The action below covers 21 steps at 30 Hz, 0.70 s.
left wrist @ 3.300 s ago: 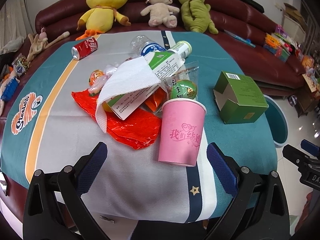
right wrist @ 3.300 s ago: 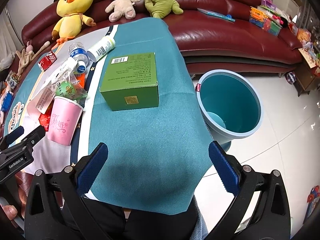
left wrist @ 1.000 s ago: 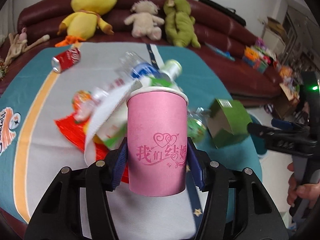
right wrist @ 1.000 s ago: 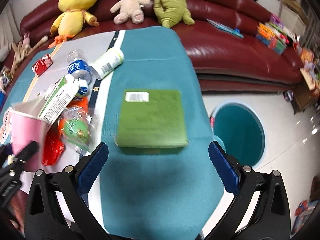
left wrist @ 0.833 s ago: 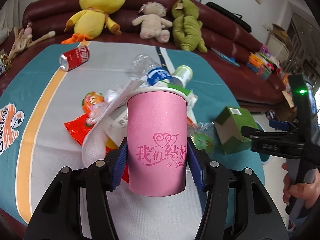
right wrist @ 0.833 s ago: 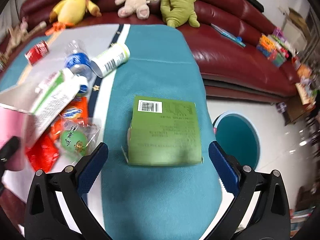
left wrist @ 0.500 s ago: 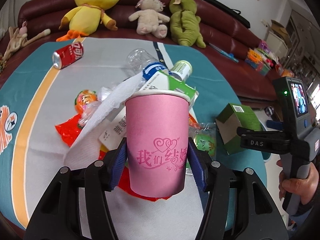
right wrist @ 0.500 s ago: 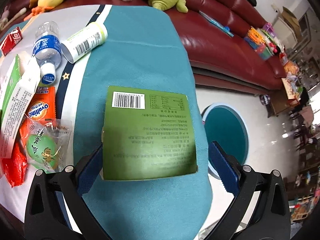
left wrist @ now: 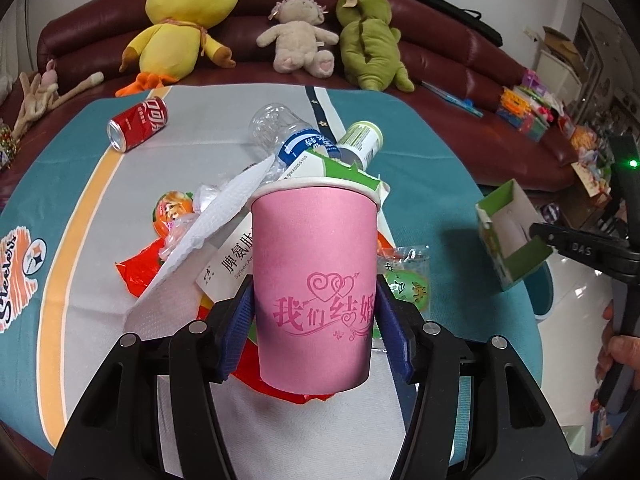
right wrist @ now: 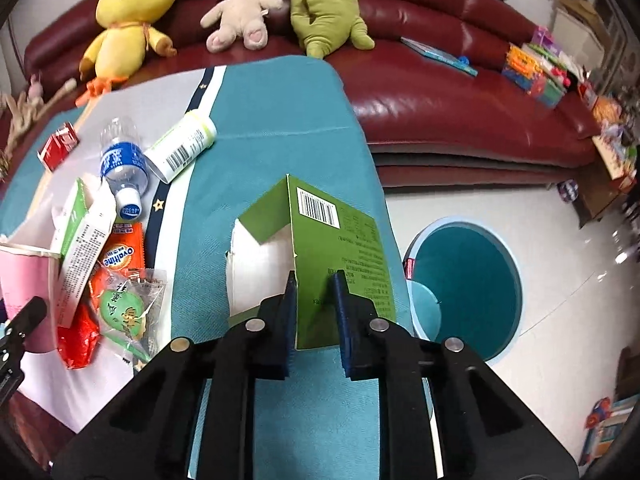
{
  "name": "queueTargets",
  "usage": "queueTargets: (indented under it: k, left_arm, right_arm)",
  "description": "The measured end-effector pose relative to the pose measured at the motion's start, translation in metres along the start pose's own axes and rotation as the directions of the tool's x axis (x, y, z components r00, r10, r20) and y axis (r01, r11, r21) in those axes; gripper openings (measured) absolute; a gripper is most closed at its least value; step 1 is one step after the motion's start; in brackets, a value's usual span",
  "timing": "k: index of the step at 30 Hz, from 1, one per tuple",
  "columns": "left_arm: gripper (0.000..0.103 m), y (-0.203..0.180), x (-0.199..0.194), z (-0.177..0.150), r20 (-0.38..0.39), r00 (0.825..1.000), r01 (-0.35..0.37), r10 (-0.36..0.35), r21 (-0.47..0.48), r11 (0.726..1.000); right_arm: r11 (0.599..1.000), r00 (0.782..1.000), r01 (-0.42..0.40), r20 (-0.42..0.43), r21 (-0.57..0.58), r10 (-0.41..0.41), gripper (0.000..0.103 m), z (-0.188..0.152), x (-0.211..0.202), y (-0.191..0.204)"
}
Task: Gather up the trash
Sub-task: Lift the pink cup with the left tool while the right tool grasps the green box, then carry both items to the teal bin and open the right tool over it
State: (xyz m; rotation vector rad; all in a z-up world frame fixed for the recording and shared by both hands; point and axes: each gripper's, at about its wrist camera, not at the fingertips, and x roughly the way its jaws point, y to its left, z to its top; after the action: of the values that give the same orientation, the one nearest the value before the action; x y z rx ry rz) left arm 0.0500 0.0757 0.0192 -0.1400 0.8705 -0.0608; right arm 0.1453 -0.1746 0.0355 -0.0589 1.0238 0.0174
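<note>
At centre frame my left gripper clenches the light, crushable pink paper cup low on its wall, while my right gripper, jaws closing, pinches one flimsy flap of the empty green cardboard box left of the teal bin.

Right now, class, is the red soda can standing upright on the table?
No: in the left wrist view the red soda can lies on its side on the table, its open top facing the camera.
</note>
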Motion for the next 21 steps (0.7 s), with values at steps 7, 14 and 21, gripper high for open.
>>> queueTargets:
  k: [7,14,21]
  left_arm:
    - [0.058,-0.018,-0.031,0.010,0.069,0.998,-0.009,0.008,0.020,1.000]
    - [0.058,-0.062,-0.042,0.019,0.068,0.995,0.065,-0.071,0.085,0.994]
    - [0.058,-0.108,-0.018,0.021,-0.006,0.995,0.102,-0.103,0.150,0.983]
  right_arm:
    - [0.994,0.997,-0.078,0.012,0.075,0.077,0.011,-0.005,-0.006,-0.036]
    - [0.959,0.973,-0.230,0.002,0.166,0.232,0.002,-0.014,0.000,-0.067]
    - [0.926,0.950,-0.311,0.047,0.214,0.308,0.002,-0.020,-0.005,-0.099]
